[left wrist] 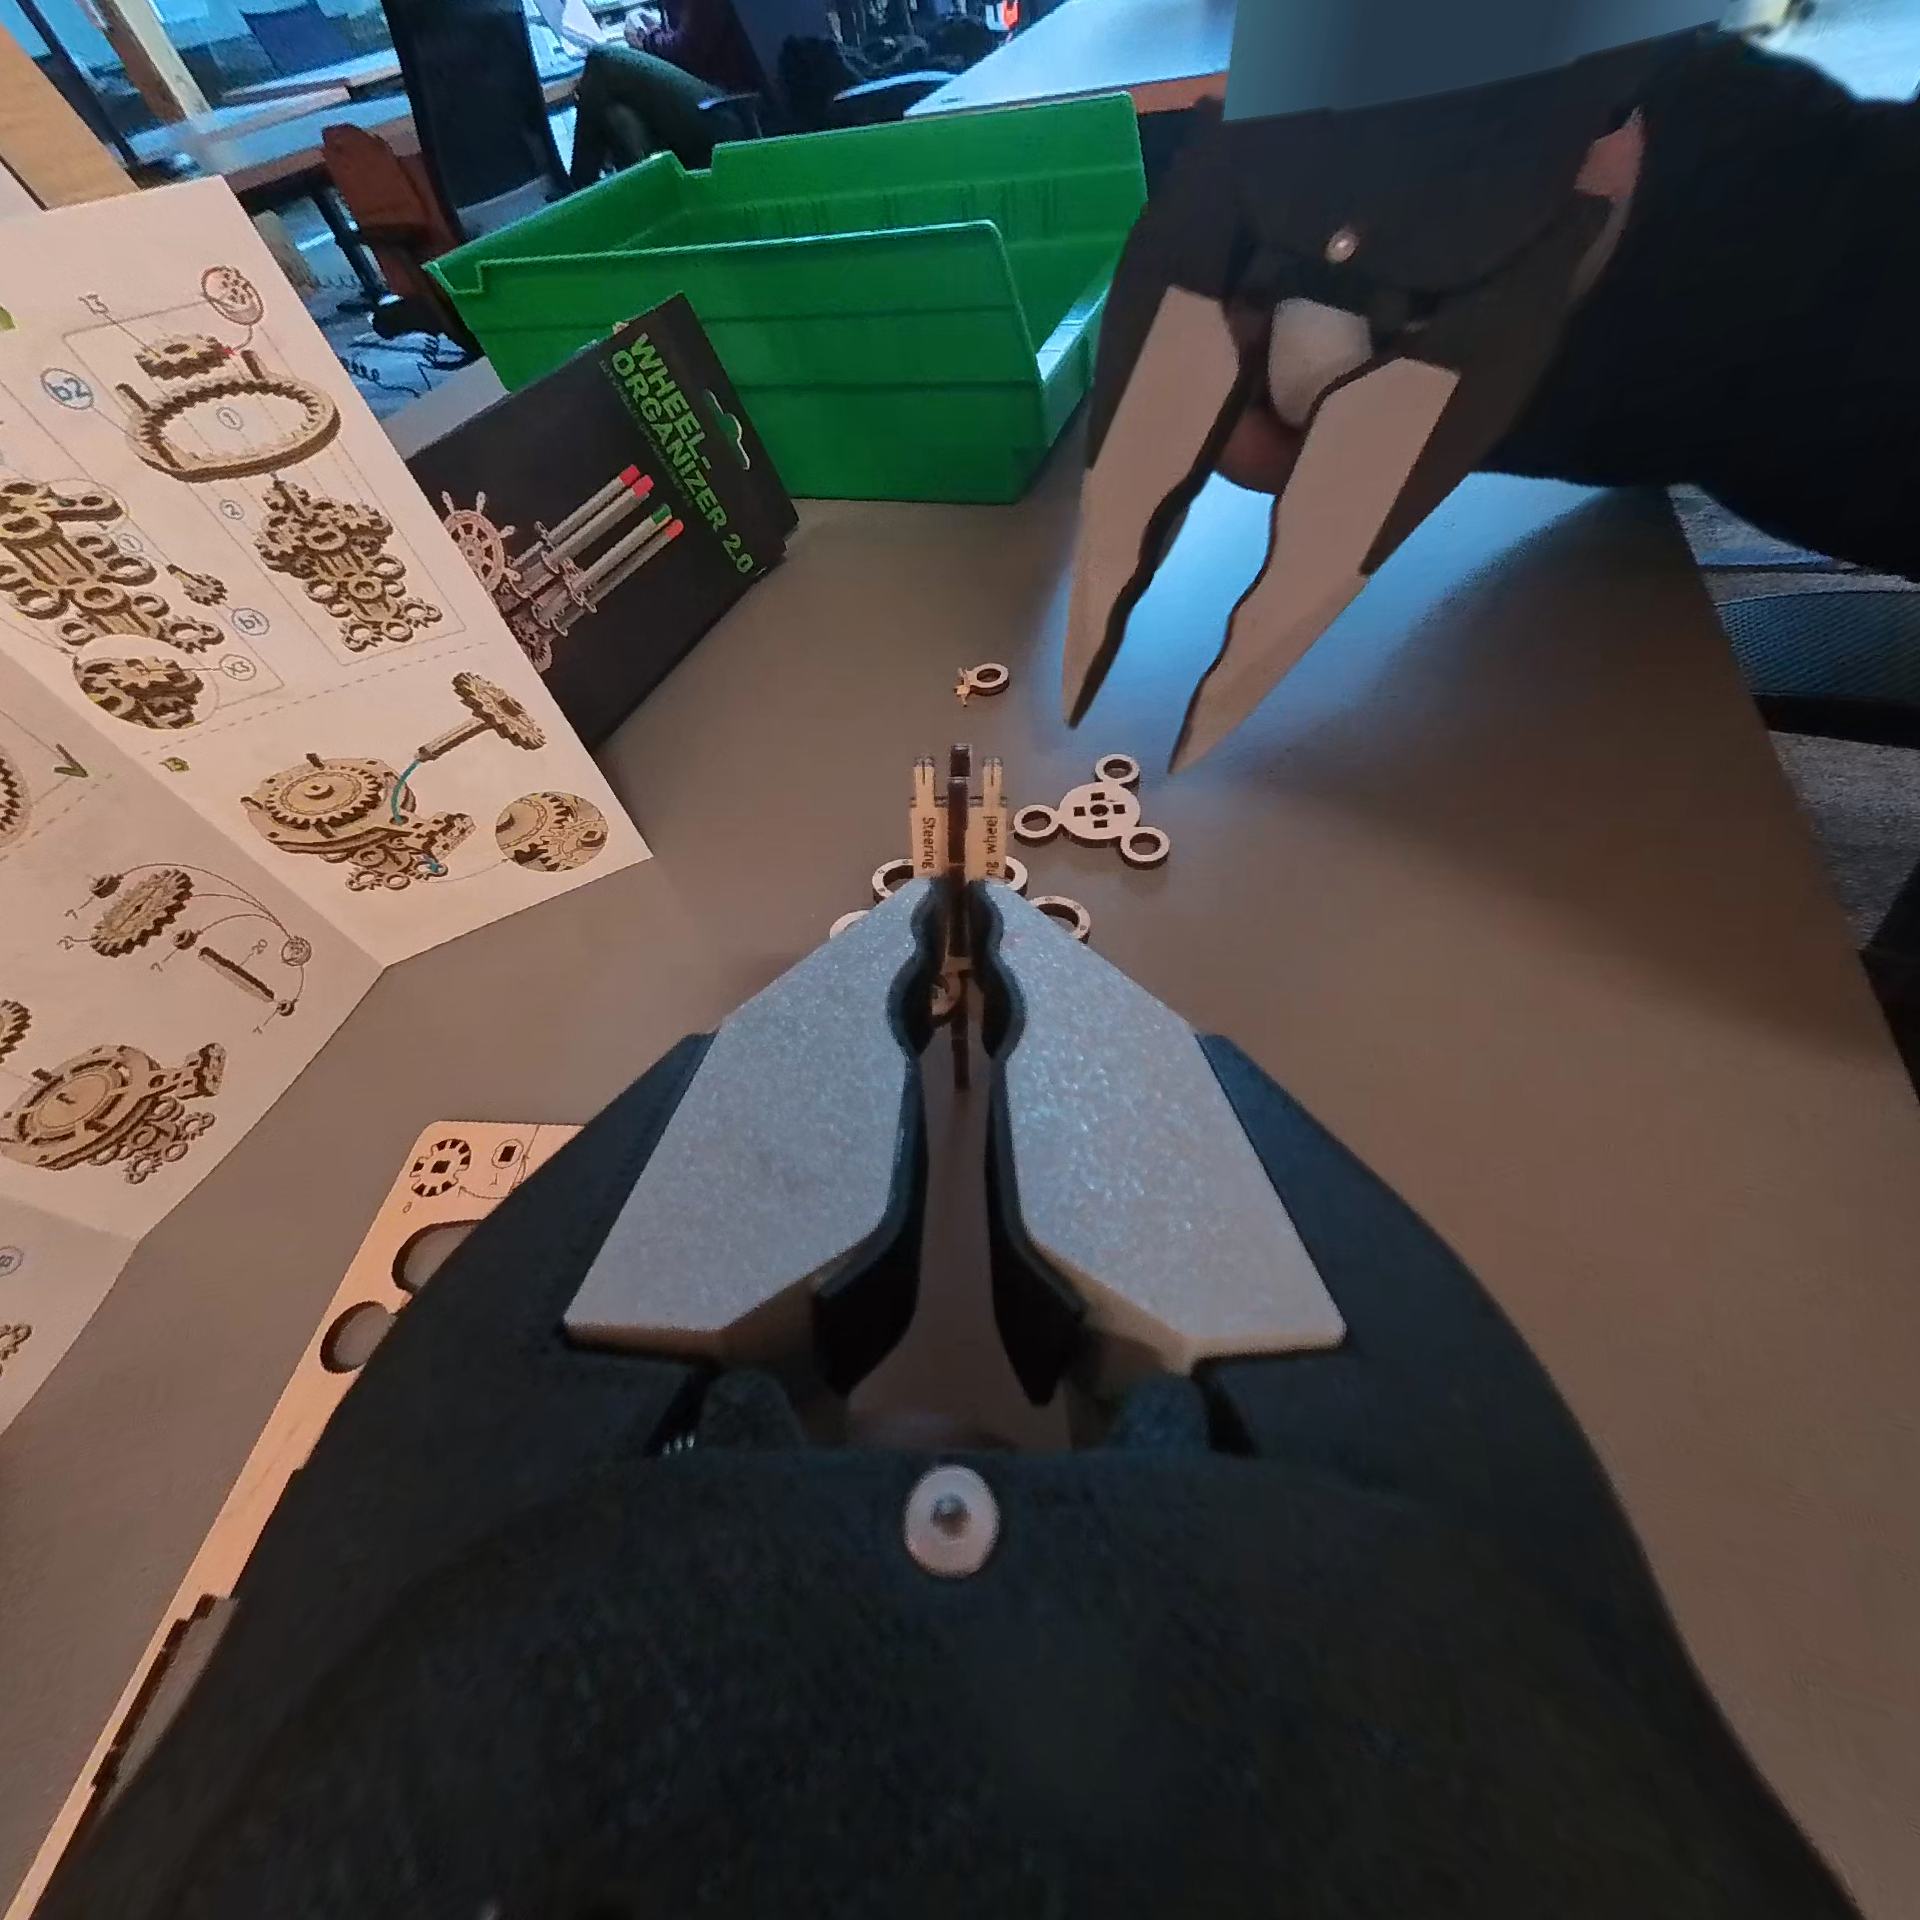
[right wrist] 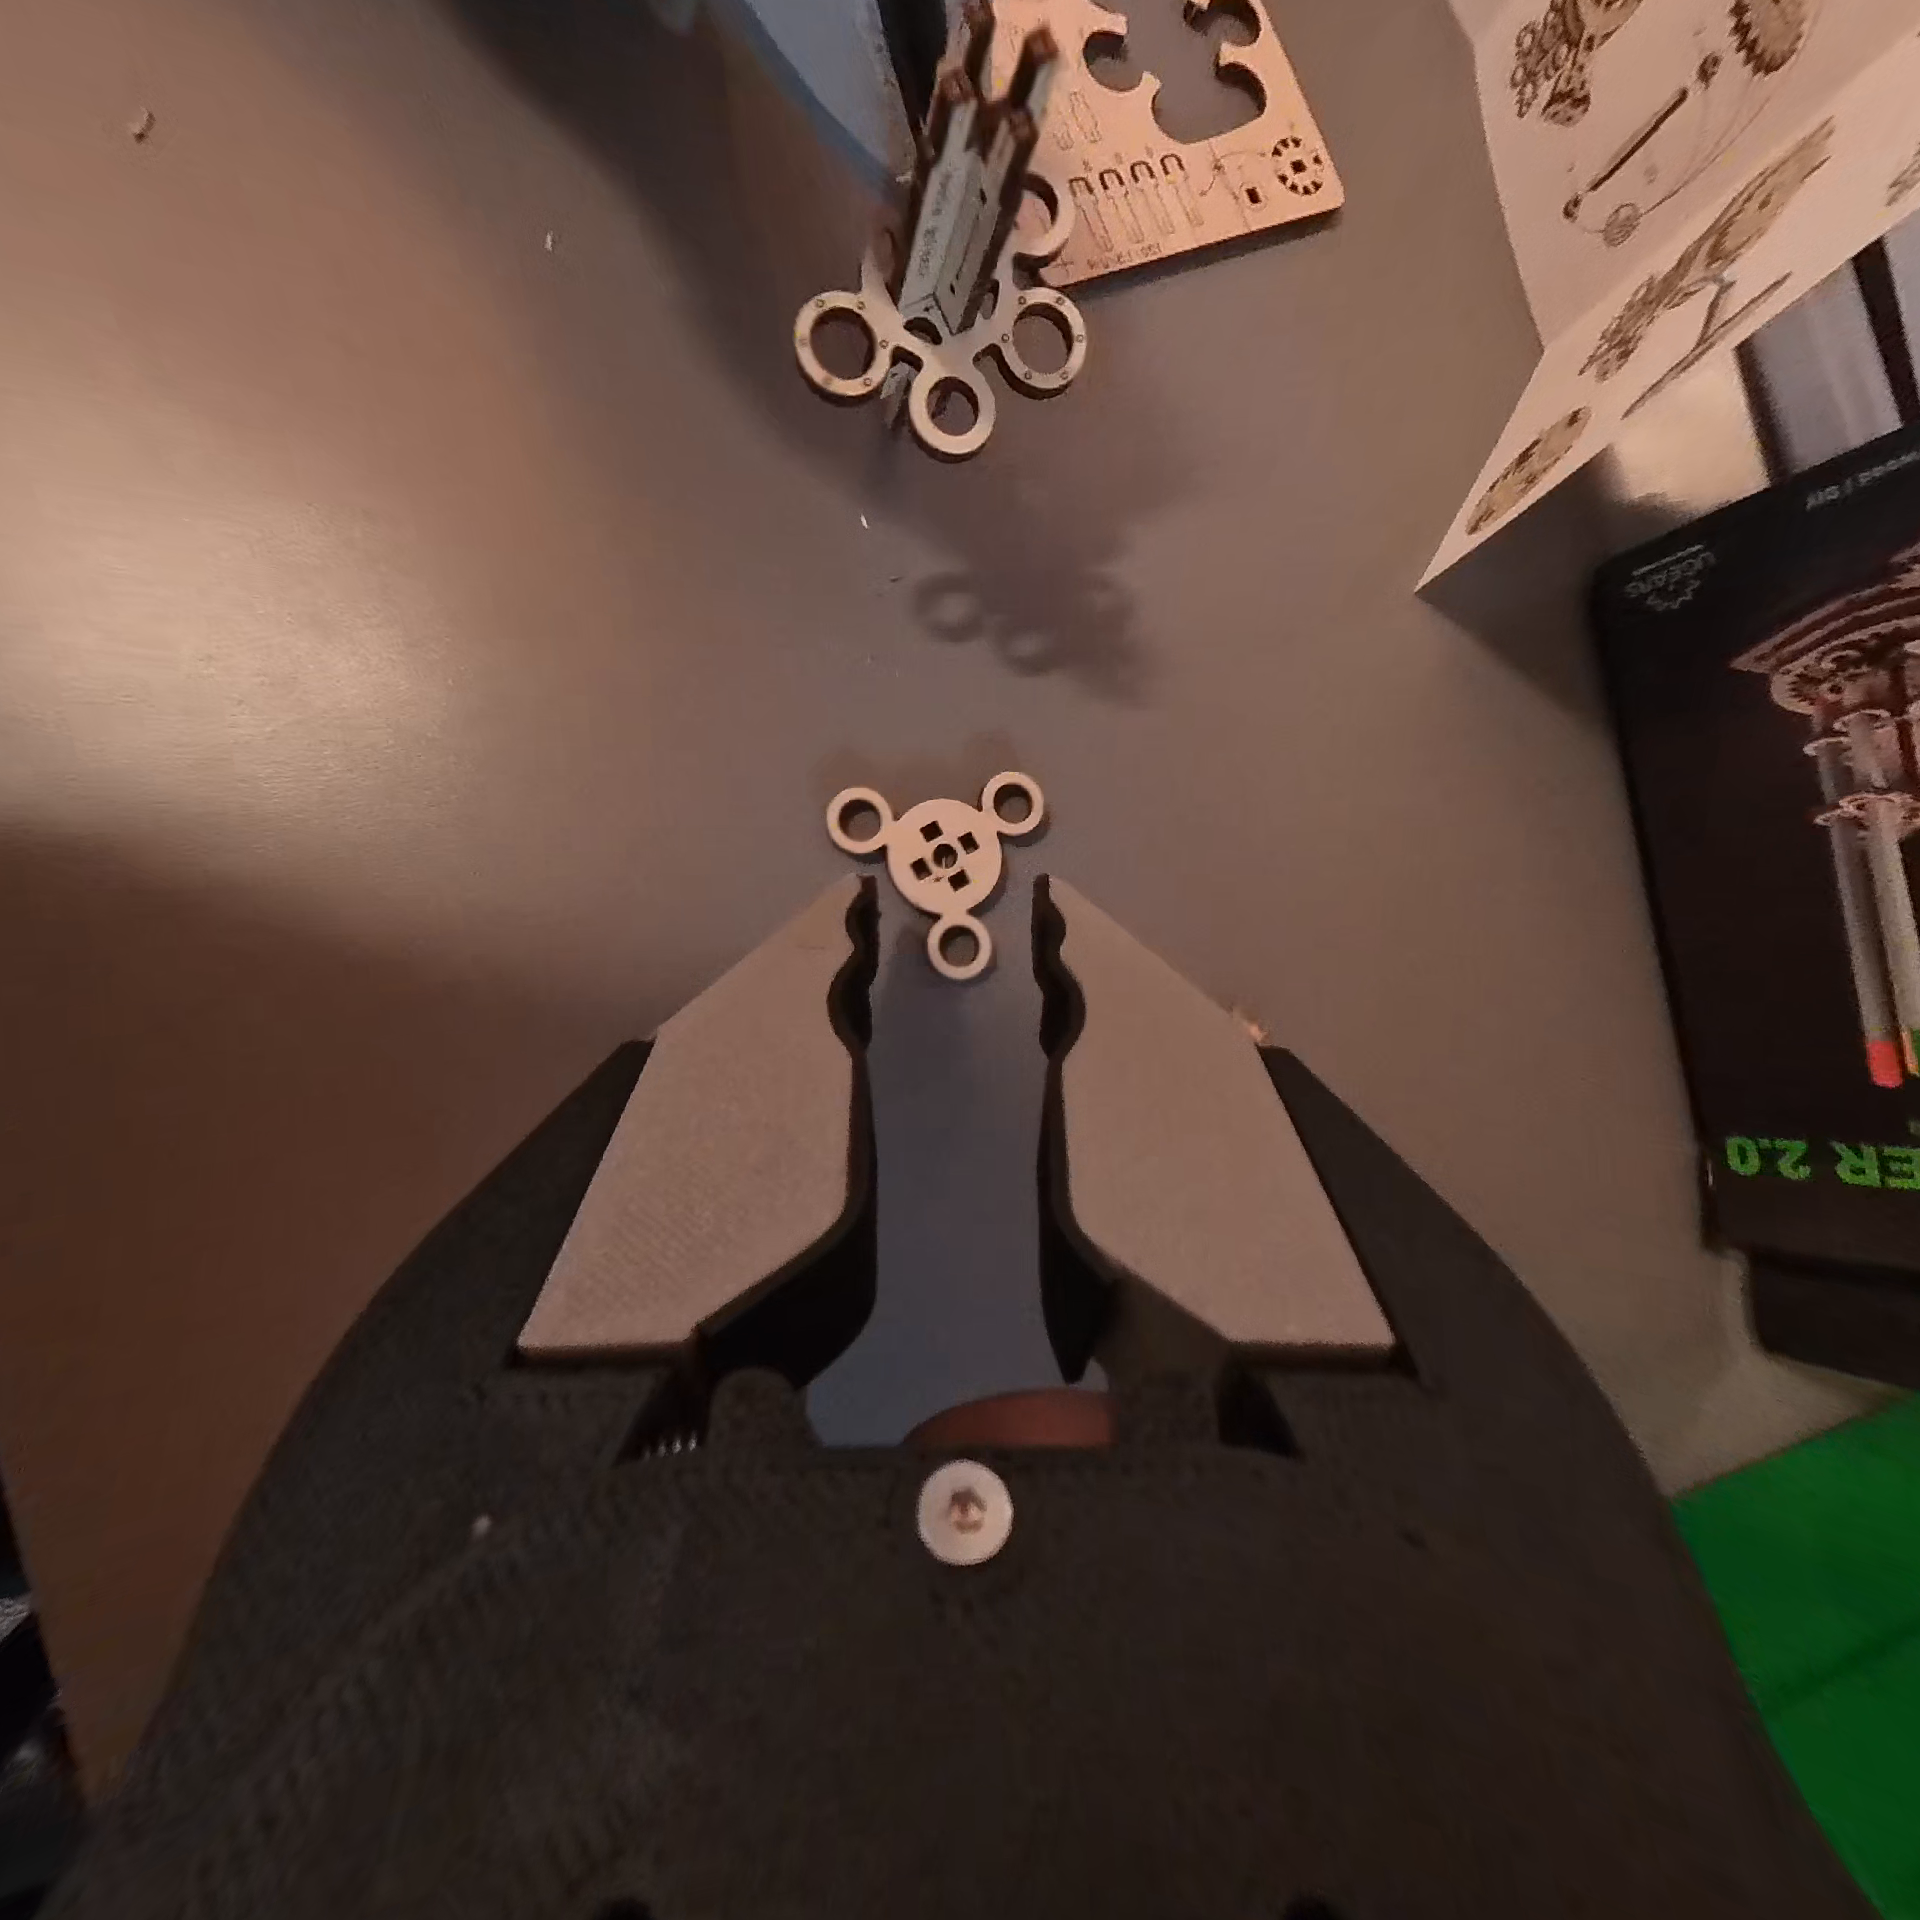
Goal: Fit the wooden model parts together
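My left gripper [left wrist: 958, 899] is shut on a wooden shaft assembly [left wrist: 957, 821] of upright slats fixed into a ringed wooden base plate [right wrist: 940, 358], held above the grey table. The assembly also shows at the top of the right wrist view [right wrist: 961, 208]. A flat wooden three-ring disc [right wrist: 938, 864] with square holes lies on the table; it also shows in the left wrist view [left wrist: 1093, 816]. My right gripper [right wrist: 951, 894] is open, pointing down, its fingertips either side of that disc. In the left wrist view the right gripper [left wrist: 1127, 743] hovers just above the disc.
A small wooden ring piece [left wrist: 982, 681] lies farther back. A punched wooden part sheet [left wrist: 343, 1340] lies at the left. Folded instruction sheets [left wrist: 208, 644], a dark kit box [left wrist: 623, 499] and green bins [left wrist: 831, 312] stand along the left and back. The table edge [left wrist: 1766, 831] runs on the right. Some 10 cm of space lies between my two pairs of fingers.
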